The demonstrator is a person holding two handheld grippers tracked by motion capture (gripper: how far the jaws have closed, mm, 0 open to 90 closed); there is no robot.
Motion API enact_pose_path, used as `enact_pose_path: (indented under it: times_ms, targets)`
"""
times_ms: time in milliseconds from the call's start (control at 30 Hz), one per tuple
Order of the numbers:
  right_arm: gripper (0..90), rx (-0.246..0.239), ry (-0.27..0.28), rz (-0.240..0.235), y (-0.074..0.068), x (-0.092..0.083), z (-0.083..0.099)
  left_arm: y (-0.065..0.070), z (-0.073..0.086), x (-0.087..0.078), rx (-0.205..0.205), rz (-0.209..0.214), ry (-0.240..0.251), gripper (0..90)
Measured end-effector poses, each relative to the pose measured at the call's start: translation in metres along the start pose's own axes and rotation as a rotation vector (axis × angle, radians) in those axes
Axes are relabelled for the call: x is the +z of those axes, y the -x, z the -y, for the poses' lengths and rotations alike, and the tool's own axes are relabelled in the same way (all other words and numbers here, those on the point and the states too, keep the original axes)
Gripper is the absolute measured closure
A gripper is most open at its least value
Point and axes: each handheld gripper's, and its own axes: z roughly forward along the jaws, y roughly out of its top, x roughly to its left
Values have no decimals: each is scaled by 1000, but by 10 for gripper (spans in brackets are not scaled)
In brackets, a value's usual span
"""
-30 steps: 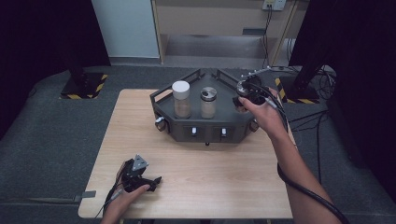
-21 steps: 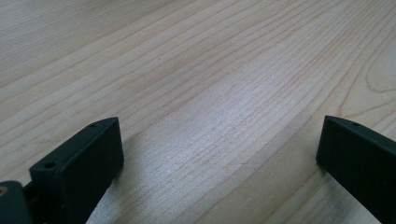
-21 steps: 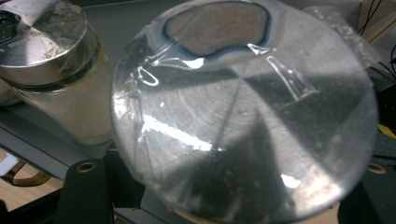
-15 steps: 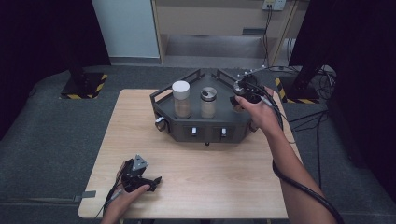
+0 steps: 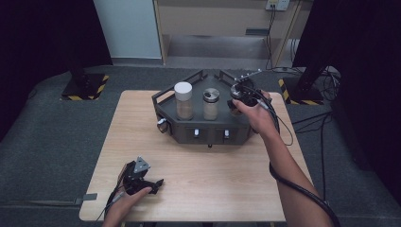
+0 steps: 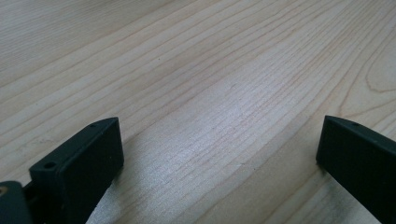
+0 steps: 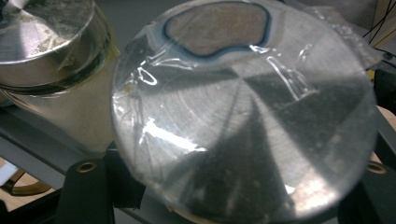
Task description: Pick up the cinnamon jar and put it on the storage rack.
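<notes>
Gripping a metal-lidded jar (image 7: 243,116) between closed jaws, right gripper (image 5: 242,98) over the right end of the black tray (image 5: 208,133) at the far side of the wooden table (image 5: 203,179). Seen in the right gripper view: round brushed-metal lid, crinkled clear film over it, a blue-edged kidney-shaped opening near its far rim, jaw bases dark at either side below the lid. Pads themselves hidden under the lid; grip read from the jaws hugging both flanks of the jar. Just beside it in that view, up and left, a second metal-lidded jar (image 7: 51,42) with pale contents, close but whether touching cannot be told.

From the high view: held jar mostly covered by the right hand (image 5: 257,113), sitting at the tray's right end, in line with the second metal-lidded jar (image 5: 211,104) at the middle and a white-lidded jar (image 5: 183,100) at the left. All three upright. Tray front bearing small pale knobs.

Resting on the near left part of the table, left gripper (image 5: 153,182), grey three-cornered plate on top, well apart from the tray and jars. Jaws spread wide in the left gripper view, bare wood grain (image 6: 224,93) between them, nothing held.
</notes>
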Motion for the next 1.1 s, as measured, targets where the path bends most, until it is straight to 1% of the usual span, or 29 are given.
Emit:
enact_pose_path:
  times_ms: [233, 400, 1100]
  targets:
    - [316, 3, -3, -7, -2, 7, 1, 0, 0, 0, 0, -1, 0, 0]
    - [316, 15, -7, -8, -1, 12, 2, 0, 0, 0, 0, -1, 0, 0]
    - [316, 38, -10, -21, 2, 20, 8, 0, 0, 0, 0, -1, 1, 0]
